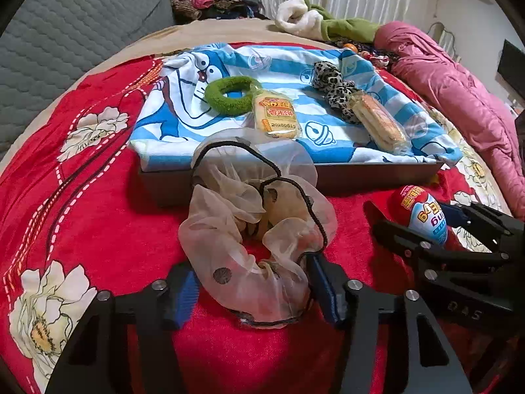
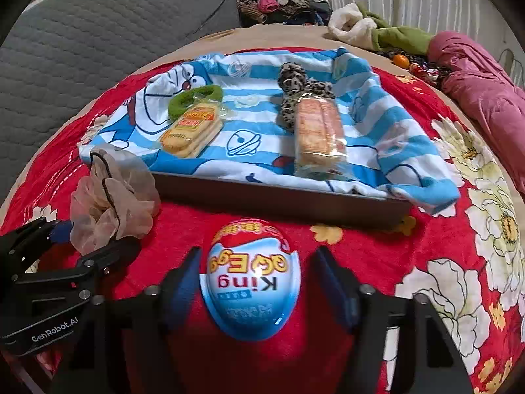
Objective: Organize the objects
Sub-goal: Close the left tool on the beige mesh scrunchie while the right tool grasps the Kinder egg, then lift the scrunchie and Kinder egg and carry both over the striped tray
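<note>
On the bed's red floral blanket [image 1: 108, 170], in front of the tray [image 2: 272, 197], I have both grippers down over their items. My left gripper [image 1: 254, 284] straddles the sheer beige scrunchie [image 1: 259, 229] with its black trim; the right blue pad touches the fabric edge, while the left pad stands just clear of it, so I read these jaws as apart around the scrunchie, not clamped. My right gripper [image 2: 257, 282] frames the toy egg [image 2: 251, 279], red on top and blue-white below, lying on the blanket; a narrow gap shows at each blue pad, so those jaws are apart too, with the egg between them. The tray is lined with a blue-striped cartoon cloth [image 1: 328, 69]. On it, at the left, a green scrunchie [image 1: 229, 95] touches a wrapped biscuit pack [image 1: 277, 118]; at the right, a leopard-print scrunchie [image 1: 334, 88] lies against a second wrapped snack [image 1: 380, 124]. A pink quilt [image 1: 459, 98] lies bunched along the bed's right edge.
</note>
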Tool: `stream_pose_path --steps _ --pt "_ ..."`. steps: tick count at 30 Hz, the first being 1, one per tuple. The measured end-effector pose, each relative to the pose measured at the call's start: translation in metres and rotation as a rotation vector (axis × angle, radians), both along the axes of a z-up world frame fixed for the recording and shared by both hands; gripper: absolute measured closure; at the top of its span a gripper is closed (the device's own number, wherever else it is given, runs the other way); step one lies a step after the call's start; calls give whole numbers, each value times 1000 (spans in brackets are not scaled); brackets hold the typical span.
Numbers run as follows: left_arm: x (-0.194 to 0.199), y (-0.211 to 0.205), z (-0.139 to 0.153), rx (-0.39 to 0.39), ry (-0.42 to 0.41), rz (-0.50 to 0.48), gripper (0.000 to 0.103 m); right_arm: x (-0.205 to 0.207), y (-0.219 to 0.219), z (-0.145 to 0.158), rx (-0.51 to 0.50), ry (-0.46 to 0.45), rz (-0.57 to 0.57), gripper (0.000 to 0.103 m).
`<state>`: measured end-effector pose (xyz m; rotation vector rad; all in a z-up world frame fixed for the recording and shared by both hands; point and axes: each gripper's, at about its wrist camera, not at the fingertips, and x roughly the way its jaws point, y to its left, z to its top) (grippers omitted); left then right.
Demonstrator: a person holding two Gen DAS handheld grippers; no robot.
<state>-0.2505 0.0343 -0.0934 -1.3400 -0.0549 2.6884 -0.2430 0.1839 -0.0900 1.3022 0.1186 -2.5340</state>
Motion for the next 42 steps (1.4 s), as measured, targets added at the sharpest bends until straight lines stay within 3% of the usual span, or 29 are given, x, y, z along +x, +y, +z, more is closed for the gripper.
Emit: stream_pose_path --steps 2,6,11,15,24,42 --pt "0 0 0 10 -1 -7 47 -1 -2 -1 4 -6 7 48" --pt "-1 0 0 27 -11 -15 51 -2 -4 -1 13 -10 2 48" --pt "-2 1 -1 35 -16 -26 85 0 -2 -1 -2 -10 -7 49" --pt "0 2 -1 49 -15 -20 92 3 -1 0 -11 -9 -9 49" --pt "6 0 6 80 -3 -16 94 15 -1 4 -37 -3 -7 49" --pt "47 -4 23 29 33 5 94 54 -2 15 -31 5 -4 49"
